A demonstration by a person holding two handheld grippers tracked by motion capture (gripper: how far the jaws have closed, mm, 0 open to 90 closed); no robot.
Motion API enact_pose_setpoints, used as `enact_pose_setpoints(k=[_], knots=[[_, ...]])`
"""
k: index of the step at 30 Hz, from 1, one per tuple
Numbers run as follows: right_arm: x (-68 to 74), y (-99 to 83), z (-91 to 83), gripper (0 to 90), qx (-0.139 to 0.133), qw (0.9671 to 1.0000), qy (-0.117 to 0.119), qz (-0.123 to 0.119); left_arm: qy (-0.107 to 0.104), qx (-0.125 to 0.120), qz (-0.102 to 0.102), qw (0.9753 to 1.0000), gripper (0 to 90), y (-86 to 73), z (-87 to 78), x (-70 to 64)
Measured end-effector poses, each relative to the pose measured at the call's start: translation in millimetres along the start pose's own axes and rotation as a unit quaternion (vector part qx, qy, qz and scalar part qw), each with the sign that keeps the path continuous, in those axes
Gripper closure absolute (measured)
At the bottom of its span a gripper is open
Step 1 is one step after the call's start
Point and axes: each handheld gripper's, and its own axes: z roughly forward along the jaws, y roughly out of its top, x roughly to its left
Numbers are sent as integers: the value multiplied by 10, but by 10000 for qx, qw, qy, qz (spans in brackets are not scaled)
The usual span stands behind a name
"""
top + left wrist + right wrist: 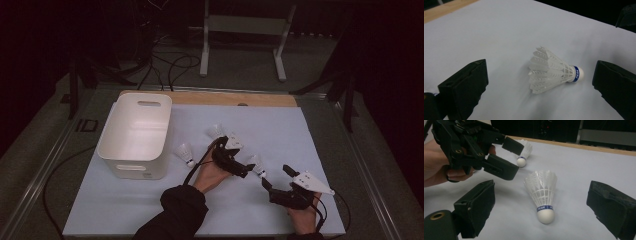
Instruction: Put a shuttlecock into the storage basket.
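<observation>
White sheeting covers the table [150, 200]. On it, the left gripper [540, 82] is spread wide, holding nothing, with a shuttlecock [554, 71] lying on its side between its jaws, untouched. The right gripper [541, 202] gapes equally wide around that same shuttlecock, clear of it.

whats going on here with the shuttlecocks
A person holds a two-jaw tool in each hand over a white-covered table. Both the left tool and the right tool are open and aimed at the same shuttlecock, which lies on its side between them, not yet gripped. More shuttlecocks lie loose nearby, beside a white bin on the left.
</observation>
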Motion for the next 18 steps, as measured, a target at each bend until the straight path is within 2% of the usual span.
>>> enact_pose_setpoints(k=[3, 8, 11, 16, 18], knots=[[2, 0, -2, 81, 3, 10000, 0, 8, -52, 52, -27, 10000, 32, -15, 37, -9], [-1, 1, -3, 81, -7, 10000, -2, 9, -107, 220, 54, 9997, 113, -27, 96, -59], [-1, 0, -3, 81, -5, 10000, -4, 3, -229, 279, 81, 9993, 158, -35, 133, -83], [0, 1, -3, 81, -10, 10000, -3, 14, -326, 363, 220, 9986, 278, -59, 184, -117], [2, 1, -2, 81, -16, 10000, 25, 11, -340, 400, 211, 9984, 328, -65, 208, -130]])
